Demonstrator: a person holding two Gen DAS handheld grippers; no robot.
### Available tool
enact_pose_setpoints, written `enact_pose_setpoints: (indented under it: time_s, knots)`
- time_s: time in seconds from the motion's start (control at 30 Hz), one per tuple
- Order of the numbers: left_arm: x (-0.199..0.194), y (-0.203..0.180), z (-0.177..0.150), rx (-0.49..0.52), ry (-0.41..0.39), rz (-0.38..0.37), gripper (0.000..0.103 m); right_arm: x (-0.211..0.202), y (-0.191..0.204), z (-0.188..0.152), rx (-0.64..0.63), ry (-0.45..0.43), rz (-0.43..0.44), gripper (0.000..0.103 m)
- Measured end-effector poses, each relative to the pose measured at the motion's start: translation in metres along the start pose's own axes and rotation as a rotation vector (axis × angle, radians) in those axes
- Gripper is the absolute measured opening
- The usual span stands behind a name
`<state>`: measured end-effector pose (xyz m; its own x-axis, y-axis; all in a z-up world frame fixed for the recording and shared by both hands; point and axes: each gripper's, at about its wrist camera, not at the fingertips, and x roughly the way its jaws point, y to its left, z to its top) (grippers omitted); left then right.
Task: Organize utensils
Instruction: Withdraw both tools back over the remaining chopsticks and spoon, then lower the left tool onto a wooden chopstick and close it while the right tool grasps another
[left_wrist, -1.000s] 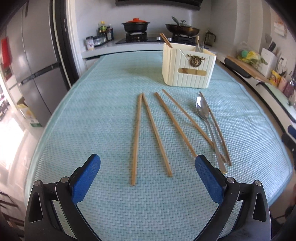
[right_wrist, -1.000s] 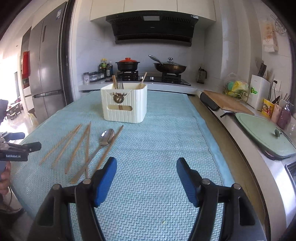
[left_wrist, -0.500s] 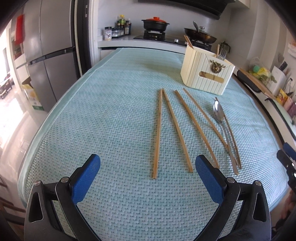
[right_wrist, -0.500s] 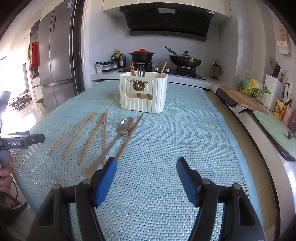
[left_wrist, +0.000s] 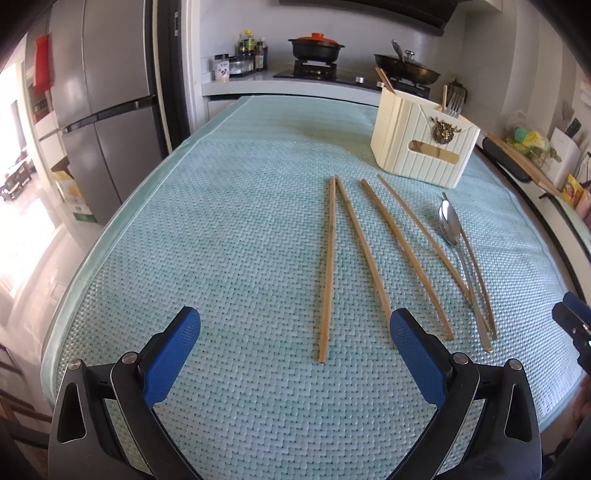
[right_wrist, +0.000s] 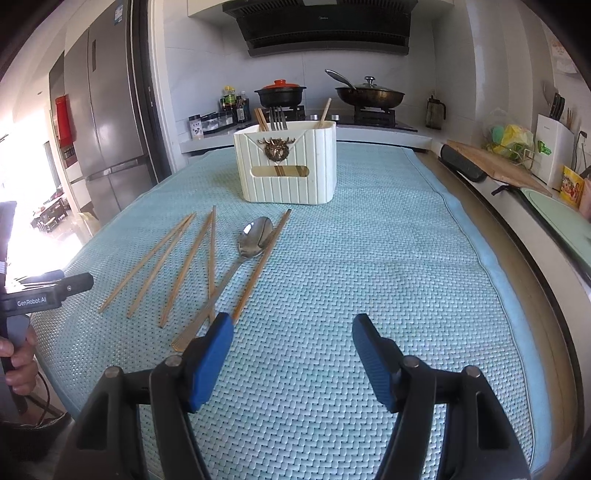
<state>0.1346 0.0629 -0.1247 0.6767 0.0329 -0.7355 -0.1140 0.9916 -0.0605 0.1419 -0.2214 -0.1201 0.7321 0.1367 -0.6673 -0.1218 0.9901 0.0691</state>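
both claws, left gripper (left_wrist: 293, 341) and right gripper (right_wrist: 291, 341), hang wide open and empty near the mat's (left_wrist: 221, 221) front edge, five chopsticks (left_wrist: 364, 251) and a spoon (right_wrist: 255, 236) still loose mid-mat, holder (right_wrist: 288, 168) toward the back edge barely filled, so mostly undone

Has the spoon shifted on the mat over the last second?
No. The spoon lies as before, handle crossing one chopstick, another chopstick alongside, the same way off the utensil holder. Only the cameras moved.
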Motion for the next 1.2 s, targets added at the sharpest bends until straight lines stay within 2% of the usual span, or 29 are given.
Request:
enact_pose_setpoints:
  time_s: [0.33,0.6,0.73,0.8,0.87,1.03,1.07,1.13,1.2]
  knots:
    - [0.009,0.006,0.002,0.021,0.026,0.022,0.102,0.008,-0.015,0.001,0.067,0.059,0.014,0.068]
    - [0.035,0.015,0.016,0.033,0.094,-0.003,0.102,0.027,-0.010,0.019,0.011,0.098,-0.016,0.068]
    - [0.045,0.013,0.030,0.037,0.105,-0.013,0.102,0.047,-0.001,0.035,-0.008,0.107,0.042,0.068]
    - [0.050,0.012,0.038,0.046,0.098,0.002,0.102,0.058,0.005,0.044,-0.017,0.108,0.069,0.061]
    - [0.057,0.012,0.046,0.056,0.106,0.015,0.102,0.072,0.011,0.053,-0.044,0.118,0.075,0.047]
    - [0.073,0.009,0.056,0.083,0.126,0.017,0.102,0.117,0.020,0.072,-0.053,0.183,0.116,0.037]
    - [0.076,0.007,0.057,0.091,0.129,0.022,0.102,0.127,0.022,0.074,-0.064,0.203,0.109,0.031]
    - [0.080,0.005,0.059,0.101,0.131,0.032,0.102,0.146,0.026,0.072,-0.086,0.245,0.093,0.025]
    - [0.084,0.005,0.061,0.101,0.139,0.033,0.102,0.151,0.028,0.070,-0.102,0.234,0.076,0.022]
